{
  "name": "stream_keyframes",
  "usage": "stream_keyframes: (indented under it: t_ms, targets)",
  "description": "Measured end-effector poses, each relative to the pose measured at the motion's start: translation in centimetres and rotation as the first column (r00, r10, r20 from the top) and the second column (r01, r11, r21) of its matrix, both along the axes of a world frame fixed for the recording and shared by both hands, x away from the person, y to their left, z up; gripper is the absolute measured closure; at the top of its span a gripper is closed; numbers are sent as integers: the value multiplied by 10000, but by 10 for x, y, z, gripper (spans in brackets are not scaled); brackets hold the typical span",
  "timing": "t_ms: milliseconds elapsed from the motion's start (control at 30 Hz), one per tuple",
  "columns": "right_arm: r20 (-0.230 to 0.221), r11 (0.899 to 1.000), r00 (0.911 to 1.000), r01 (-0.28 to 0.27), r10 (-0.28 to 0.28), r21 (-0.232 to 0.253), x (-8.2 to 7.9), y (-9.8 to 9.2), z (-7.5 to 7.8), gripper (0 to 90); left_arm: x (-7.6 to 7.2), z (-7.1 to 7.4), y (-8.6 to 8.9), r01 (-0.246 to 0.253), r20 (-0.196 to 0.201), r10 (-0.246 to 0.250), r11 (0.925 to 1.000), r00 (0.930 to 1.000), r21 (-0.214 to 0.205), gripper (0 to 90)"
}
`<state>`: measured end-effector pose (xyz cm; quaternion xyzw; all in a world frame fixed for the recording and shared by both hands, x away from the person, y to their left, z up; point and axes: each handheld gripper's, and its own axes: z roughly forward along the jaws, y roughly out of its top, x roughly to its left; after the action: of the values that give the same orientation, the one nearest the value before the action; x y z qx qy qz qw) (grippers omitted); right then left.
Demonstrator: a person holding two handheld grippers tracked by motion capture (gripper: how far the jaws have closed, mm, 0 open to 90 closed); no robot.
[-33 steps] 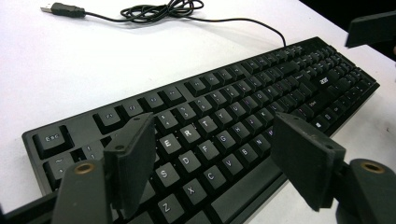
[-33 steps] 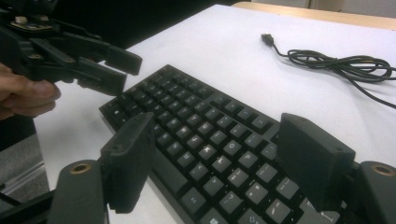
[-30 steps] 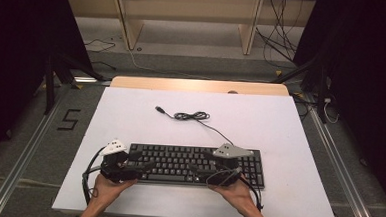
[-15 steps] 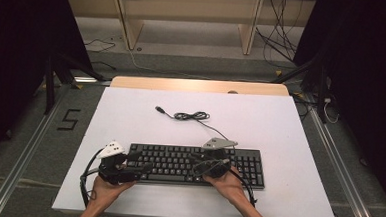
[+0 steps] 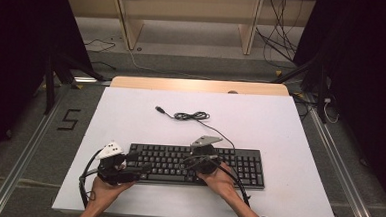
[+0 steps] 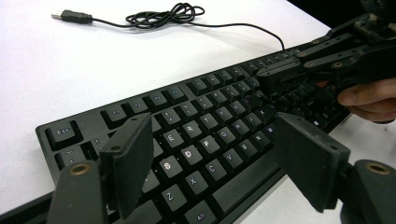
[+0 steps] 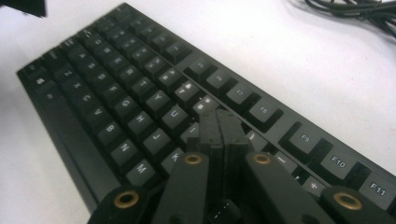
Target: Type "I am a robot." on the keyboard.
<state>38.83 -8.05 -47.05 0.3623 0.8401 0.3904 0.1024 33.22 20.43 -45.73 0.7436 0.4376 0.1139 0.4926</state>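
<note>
A black keyboard [image 5: 248,164] lies along the near part of the white table [image 5: 280,123]. My left gripper [image 5: 137,168] hovers at the keyboard's left end. In the left gripper view it [image 6: 215,163] is open, its jaws standing wide over the letter keys [image 6: 201,126] with nothing between them. My right gripper [image 5: 198,161] is over the middle of the keyboard. Its jaws [image 7: 219,123] have just been closing and now stand pressed together, holding nothing, with the tips down by the keys [image 7: 130,93] right of U and J. Whether they press a key I cannot tell.
The keyboard's thin black cable [image 5: 190,116] runs from its back edge into a loose coil and ends in a USB plug [image 5: 159,108] on the bare table. A wooden strip [image 5: 197,85] edges the far side, with shelving behind it.
My right gripper has moved left along the keyboard from its right end to the middle, and its jaws have closed. My left gripper has stayed in place.
</note>
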Motion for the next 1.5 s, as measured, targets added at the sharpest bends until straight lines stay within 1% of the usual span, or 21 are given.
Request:
stream_keyframes:
  t_ms: [133,233,300,333,400,500,533,600,667,767,833,900,933,1000,1067,1100,1167,1300,1367,1433,1500]
  targets:
    - [-97,9998,9999,97,-99,-190,2,1,-3,900,0,0,0,-11,24,11,10000,10000,-3,285]
    - [-75,9996,9998,154,-156,-253,2,2,-4,900,0,0,1,-13,47,13,10000,10000,-34,285]
    - [-104,9990,9998,147,-152,-426,3,2,-6,900,0,1,1,-24,55,24,10000,10000,-84,285]
    - [-10,9993,9999,150,-151,-356,2,2,-7,900,0,1,1,-20,59,21,10000,10000,-89,285]
    - [-24,9990,9999,146,-147,-423,3,3,-7,900,-1,1,1,-4,84,5,10000,10000,-68,285]
    - [-51,9990,9998,193,-195,-396,2,3,-6,900,-1,1,1,-33,100,34,10000,9999,-61,285]
    - [-99,9992,9998,181,-185,-353,2,3,-6,900,-1,1,1,-66,116,67,10000,9999,-67,285]
    - [-14,9994,9997,259,-259,-212,2,2,-3,900,-1,1,2,-94,165,96,9999,9998,-110,285]
    - [79,9995,9996,251,-253,167,1,-1,1,900,0,1,4,-171,185,174,9997,9997,-149,286]
    - [180,9983,9997,144,-155,567,-1,-2,6,900,0,1,5,-200,184,204,9996,9996,-186,286]
    - [242,9975,9997,55,-72,700,-4,-2,8,856,0,1,5,-209,227,214,9996,9995,-189,286]
    - [270,9952,9996,-53,27,978,-6,-2,10,834,0,2,5,-198,261,203,9996,9995,-198,286]
    - [340,9941,9994,-104,68,1076,-8,-3,11,808,0,2,6,-177,261,182,9997,9995,-191,286]
    - [515,9911,9985,-247,181,1305,-10,-4,14,691,0,2,6,-217,280,223,9996,9994,-206,286]
    - [600,9887,9978,-349,264,1456,-13,-6,17,659,0,2,6,-230,293,236,9995,9993,-198,285]
    - [633,9876,9975,-398,304,1516,-14,-6,18,621,0,2,7,-239,296,246,9994,9993,-234,285]
    - [622,9873,9975,-419,327,1530,-15,-6,19,514,0,2,7,-253,297,260,9994,9992,-229,285]
    - [583,9867,9973,-541,457,1531,-17,-6,19,382,0,2,8,-262,349,269,9994,9990,-209,285]
    - [679,9857,9963,-623,522,1566,-19,-6,21,312,0,2,9,-300,377,308,9993,9988,-225,285]
    - [720,9839,9962,-610,495,1679,-22,-6,23,270,0,2,10,-310,391,320,9992,9987,-260,285]
    - [826,9810,9953,-648,504,1827,-25,-8,24,250,0,2,11,-331,409,342,9991,9986,-276,284]
